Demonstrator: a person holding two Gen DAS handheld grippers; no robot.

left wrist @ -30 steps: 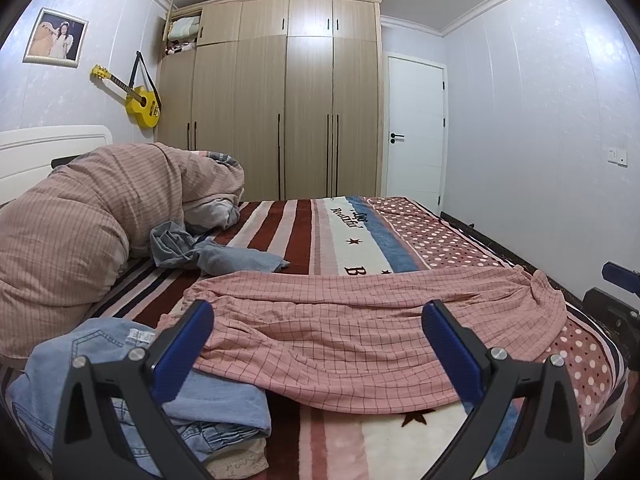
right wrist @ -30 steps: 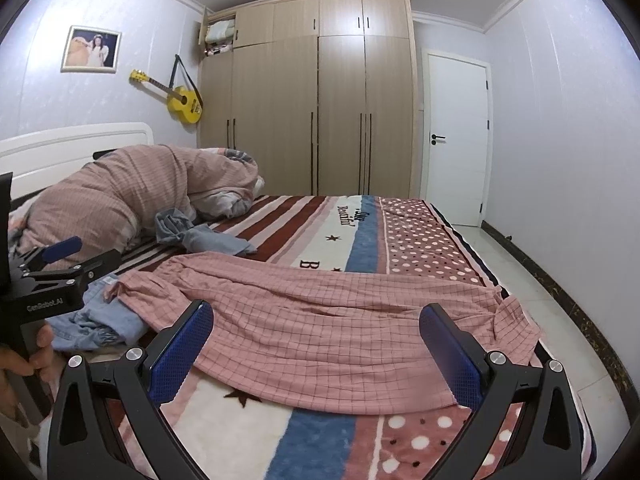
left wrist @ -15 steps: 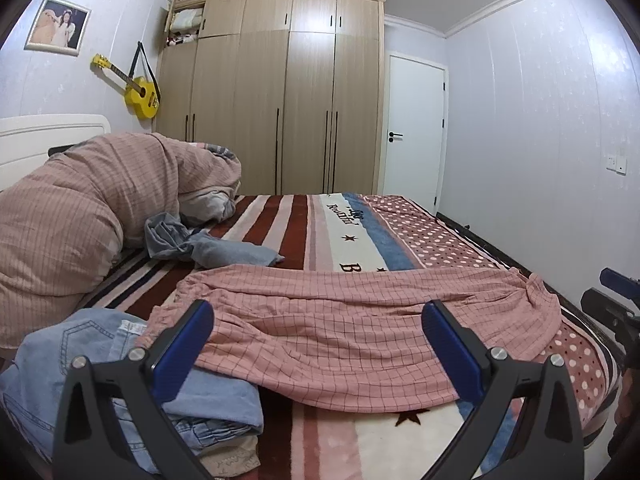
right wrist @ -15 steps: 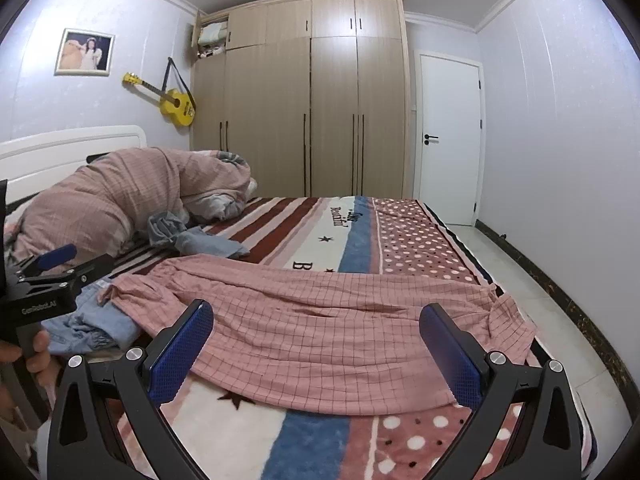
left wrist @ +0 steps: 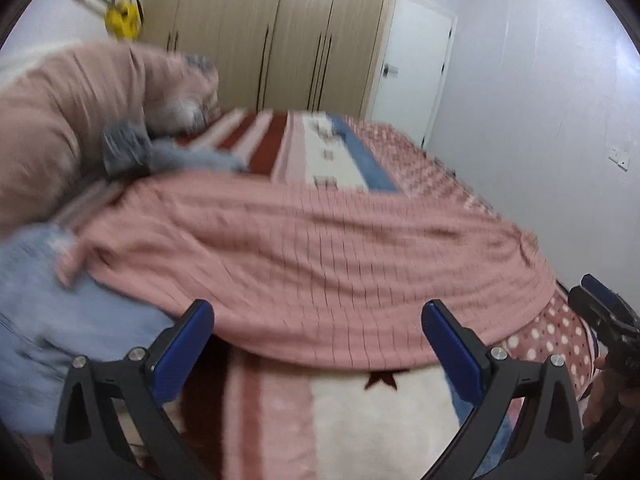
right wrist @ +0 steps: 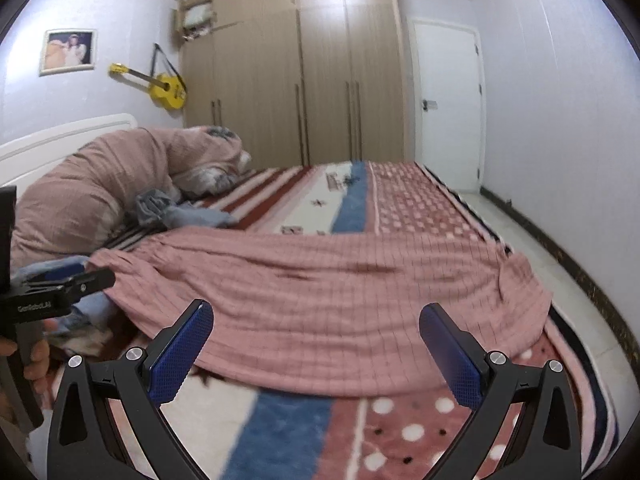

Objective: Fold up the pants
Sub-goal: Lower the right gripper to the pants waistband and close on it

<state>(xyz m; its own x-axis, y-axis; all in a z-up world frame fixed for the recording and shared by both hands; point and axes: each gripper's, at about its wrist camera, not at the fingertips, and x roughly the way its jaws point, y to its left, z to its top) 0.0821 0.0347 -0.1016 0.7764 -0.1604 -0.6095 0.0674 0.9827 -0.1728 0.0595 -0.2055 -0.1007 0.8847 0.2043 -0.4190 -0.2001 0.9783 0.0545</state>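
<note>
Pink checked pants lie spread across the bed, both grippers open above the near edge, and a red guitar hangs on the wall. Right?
Not quite: the guitar is yellow, as the right wrist view shows. The pants do lie spread across the bed, with the left gripper and right gripper both open.

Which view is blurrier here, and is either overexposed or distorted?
Left wrist view: heavy motion blur smears the pants, jeans and guitar. Right wrist view: milder blur, guitar and wardrobe readable, with glare washing out the wardrobe top. Both views: fisheye bending and dark corners.
</note>
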